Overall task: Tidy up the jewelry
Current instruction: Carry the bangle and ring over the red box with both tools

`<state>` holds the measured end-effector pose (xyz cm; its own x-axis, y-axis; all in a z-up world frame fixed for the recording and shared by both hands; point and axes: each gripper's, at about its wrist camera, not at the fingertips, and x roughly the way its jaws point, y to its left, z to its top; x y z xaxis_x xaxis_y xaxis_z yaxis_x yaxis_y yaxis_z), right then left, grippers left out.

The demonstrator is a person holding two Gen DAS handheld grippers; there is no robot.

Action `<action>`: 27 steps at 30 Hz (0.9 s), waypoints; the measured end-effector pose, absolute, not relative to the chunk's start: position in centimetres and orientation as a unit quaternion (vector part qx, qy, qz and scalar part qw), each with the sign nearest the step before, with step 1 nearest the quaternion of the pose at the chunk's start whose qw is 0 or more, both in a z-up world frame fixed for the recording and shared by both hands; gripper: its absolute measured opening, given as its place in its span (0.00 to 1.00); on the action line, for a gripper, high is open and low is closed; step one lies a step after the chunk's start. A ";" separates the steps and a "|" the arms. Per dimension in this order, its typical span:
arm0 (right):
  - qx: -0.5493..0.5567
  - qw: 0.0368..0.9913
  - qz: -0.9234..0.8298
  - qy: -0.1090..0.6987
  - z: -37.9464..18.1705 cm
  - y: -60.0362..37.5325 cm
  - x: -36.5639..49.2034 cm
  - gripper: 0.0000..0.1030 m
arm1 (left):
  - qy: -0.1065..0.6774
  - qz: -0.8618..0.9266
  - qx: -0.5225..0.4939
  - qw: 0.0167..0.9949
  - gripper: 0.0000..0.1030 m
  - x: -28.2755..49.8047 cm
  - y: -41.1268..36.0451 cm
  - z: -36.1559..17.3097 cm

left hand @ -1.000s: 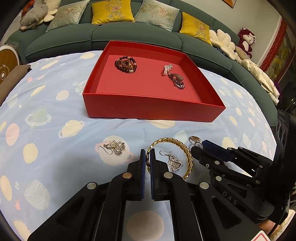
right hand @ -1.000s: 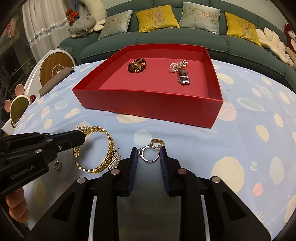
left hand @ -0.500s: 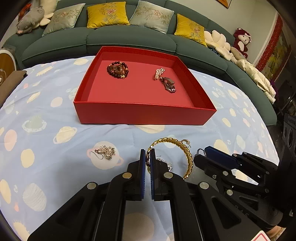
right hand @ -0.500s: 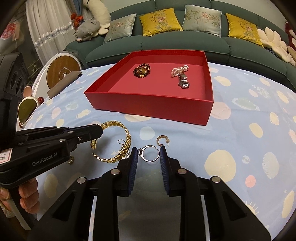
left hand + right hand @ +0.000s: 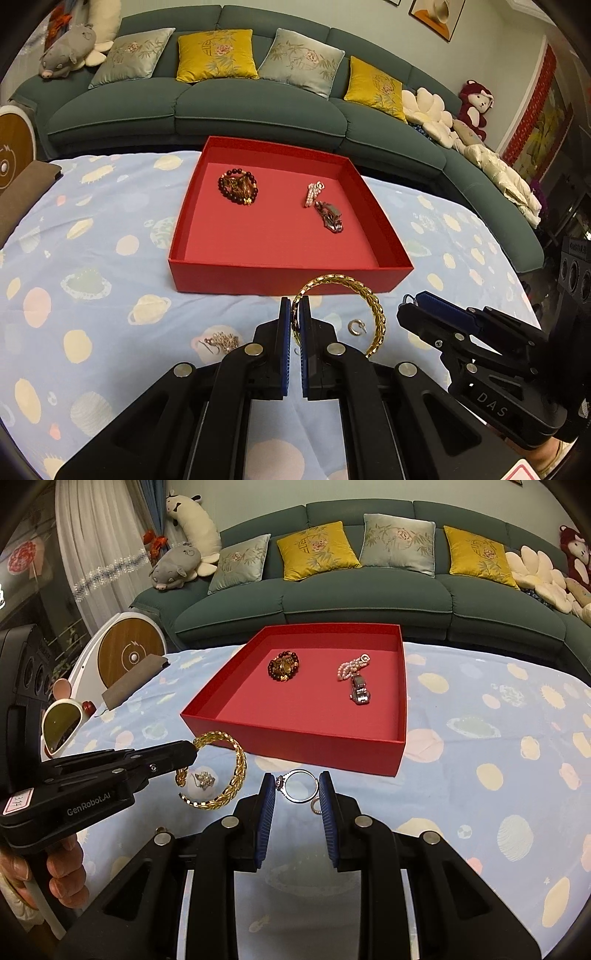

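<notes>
Gold chain bangle [image 5: 369,306], open-ended, held off the worktop, pinched at one end. Silver ring [image 5: 300,786] upright, clamped across its width. Red tray [image 5: 288,280] holds a dark bead bracelet [image 5: 238,186], pearl strand [image 5: 313,193], metal clip [image 5: 330,218]. Loose earrings [image 5: 221,341] on the blue cloth [image 5: 92,229].

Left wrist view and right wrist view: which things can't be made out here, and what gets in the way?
- Silver ring: in the left wrist view only a sliver shows beyond the right claw.
- Gold bangle: left wrist view, its near arc is hidden behind the left claw.
- Silver earring on the cloth: too small to read its design.
- Small hoop: right wrist view, partly behind the claw's finger.
- Person's hand: cut off by the frame edge.
</notes>
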<state>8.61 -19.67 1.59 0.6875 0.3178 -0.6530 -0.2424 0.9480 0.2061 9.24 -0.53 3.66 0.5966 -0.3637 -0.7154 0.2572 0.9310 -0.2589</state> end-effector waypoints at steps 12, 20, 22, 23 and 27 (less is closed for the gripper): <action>0.027 0.929 0.129 0.346 3.7 -19.2 14.9 0.23 | 0.365 -0.142 -0.060 0.918 0.02 15.6 0.6 6.1; 0.036 0.920 0.098 0.377 0.3 -19.9 19.2 0.23 | 0.399 -0.115 -0.031 0.909 0.02 19.6 0.4 1.9; 0.032 0.917 0.094 0.385 -0.4 -19.9 19.5 0.23 | 0.407 -0.111 -0.026 0.906 0.02 20.0 0.3 1.1; 0.032 0.917 0.092 0.387 -0.6 -19.9 19.6 0.23 | 0.411 -0.110 -0.024 0.904 0.02 20.0 0.2 0.8; 0.036 0.913 0.091 0.396 -1.1 -20.0 20.0 0.23 | 0.426 -0.103 -0.019 0.899 0.05 20.3 0.2 -0.2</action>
